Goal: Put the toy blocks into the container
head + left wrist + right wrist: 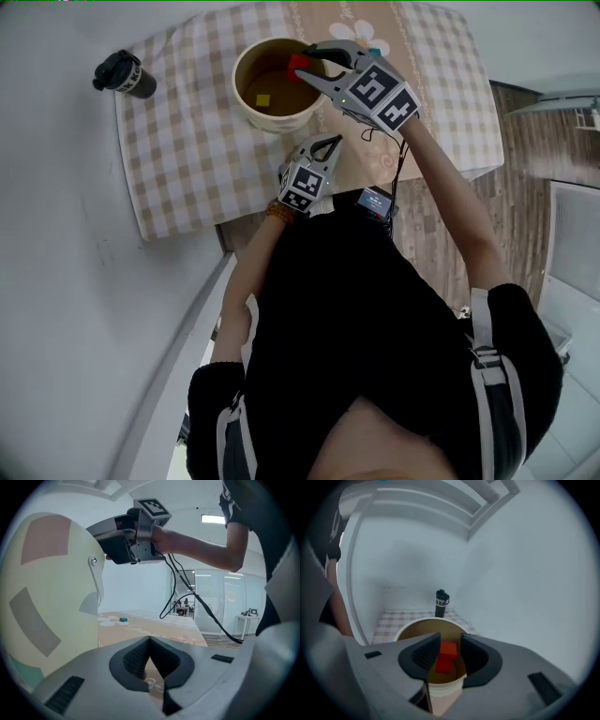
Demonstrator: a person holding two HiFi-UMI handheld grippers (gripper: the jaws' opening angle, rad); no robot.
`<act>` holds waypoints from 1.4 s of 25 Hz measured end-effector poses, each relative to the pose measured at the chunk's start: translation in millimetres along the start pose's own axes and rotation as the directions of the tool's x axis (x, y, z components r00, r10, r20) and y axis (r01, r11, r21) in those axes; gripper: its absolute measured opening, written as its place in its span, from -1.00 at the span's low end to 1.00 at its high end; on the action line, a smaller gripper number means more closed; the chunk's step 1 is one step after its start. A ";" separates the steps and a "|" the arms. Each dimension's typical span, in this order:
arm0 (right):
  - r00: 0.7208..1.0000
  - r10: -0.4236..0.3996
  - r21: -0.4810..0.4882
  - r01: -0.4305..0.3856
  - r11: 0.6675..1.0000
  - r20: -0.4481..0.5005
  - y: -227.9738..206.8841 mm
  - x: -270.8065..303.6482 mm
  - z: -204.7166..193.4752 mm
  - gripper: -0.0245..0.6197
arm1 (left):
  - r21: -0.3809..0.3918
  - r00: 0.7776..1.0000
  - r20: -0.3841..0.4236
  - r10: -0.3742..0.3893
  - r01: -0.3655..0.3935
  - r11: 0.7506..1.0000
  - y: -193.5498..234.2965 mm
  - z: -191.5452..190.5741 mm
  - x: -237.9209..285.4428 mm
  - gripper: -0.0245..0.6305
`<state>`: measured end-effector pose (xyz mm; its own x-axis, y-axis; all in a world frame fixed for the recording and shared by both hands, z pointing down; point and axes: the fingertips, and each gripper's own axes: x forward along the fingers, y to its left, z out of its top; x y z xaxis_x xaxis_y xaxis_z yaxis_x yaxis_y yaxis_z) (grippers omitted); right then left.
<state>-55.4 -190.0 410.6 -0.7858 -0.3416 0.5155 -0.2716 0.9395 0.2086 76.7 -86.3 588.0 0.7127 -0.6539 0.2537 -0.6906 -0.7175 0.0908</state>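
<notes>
A cream bucket (246, 105) stands on the checked tablecloth with a small yellow block (263, 98) on its bottom. Over the bucket's mouth, my right gripper (306, 67) is shut on a red block (299, 67). In the right gripper view the red block (446, 657) sits between the pads above the bucket (417, 625). My left gripper (324, 143) rests near the table's front edge, just right of the bucket, shut and holding nothing. Its view shows the bucket wall (51, 597) close on the left and a teal block (123, 619) farther along the table.
A black bottle (125, 75) stands at the table's left corner, also in the right gripper view (441, 603). The teal block (376, 49) lies beyond the right gripper. A cable (187, 592) hangs from the right gripper. White walls bound the table at left.
</notes>
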 end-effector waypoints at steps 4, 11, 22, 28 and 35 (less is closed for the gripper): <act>0.999 -0.032 0.017 0.032 0.999 0.033 -7.8 -3.6 4.1 -0.49 | 0.001 1.000 0.007 0.001 -0.001 1.000 0.3 1.5 -0.2 -0.89; 0.986 -0.138 0.090 0.129 0.988 0.097 -39.1 -35.3 -1.0 -0.49 | -0.001 1.000 -0.001 0.001 -0.001 1.000 0.6 -0.2 0.1 -0.89; 0.933 -0.356 0.182 0.360 0.915 -0.059 -119.9 -95.2 -109.1 -0.49 | 0.010 1.000 -0.012 0.004 -0.004 1.000 1.7 1.9 -0.5 -0.89; 0.922 -0.348 0.264 0.382 0.885 -0.170 -112.3 -97.4 -185.8 -0.49 | 0.012 1.000 -0.011 0.004 -0.003 1.000 1.7 3.5 -0.1 -0.89; 0.919 -0.322 0.308 0.382 0.871 -0.229 -113.3 -89.5 -229.5 -0.49 | 0.013 1.000 -0.014 0.008 -0.008 1.000 3.0 2.8 0.2 -0.89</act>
<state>173.2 -271.3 531.6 -0.5071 -0.6219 0.5967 -0.7081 0.6953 0.1230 75.2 -89.3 585.6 0.7056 -0.6561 0.2678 -0.6943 -0.7157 0.0760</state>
